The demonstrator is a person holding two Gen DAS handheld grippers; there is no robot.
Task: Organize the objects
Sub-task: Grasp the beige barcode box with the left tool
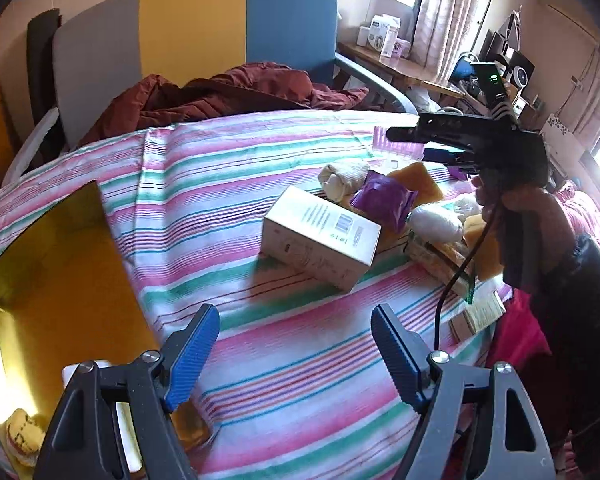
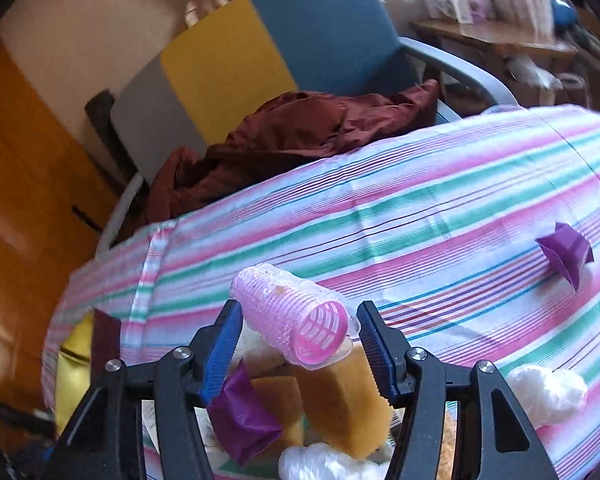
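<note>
Pink hair roller (image 2: pixel 290 316) lying between the blue pads of the right gripper (image 2: pixel 300 334), tilted with its open end toward the camera; left pad against its side, right pad just beside its rim, whether pressing cannot be told. Below the pads, a heap: tan sponge (image 2: pixel 340 396), purple wrapper (image 2: pixel 242 416), white plastic bundle (image 2: pixel 320 462). To the right of the fingers, another white bundle (image 2: pixel 548 394) and, farther ahead, a folded purple piece (image 2: pixel 566 258) on the striped sheet (image 2: pixel 420 208). Seen from the left wrist: right gripper (image 1: pixel 404 134) held level above the heap, a hand (image 1: pixel 516 216) wrapped round its handle, dark sleeve (image 1: pixel 580 320) behind. Left gripper (image 1: pixel 296 354) angled down over bare sheet, jaws wide apart, nothing between. Ahead of it a white carton (image 1: pixel 320 240); to its left a yellow box (image 1: pixel 60 280).
</note>
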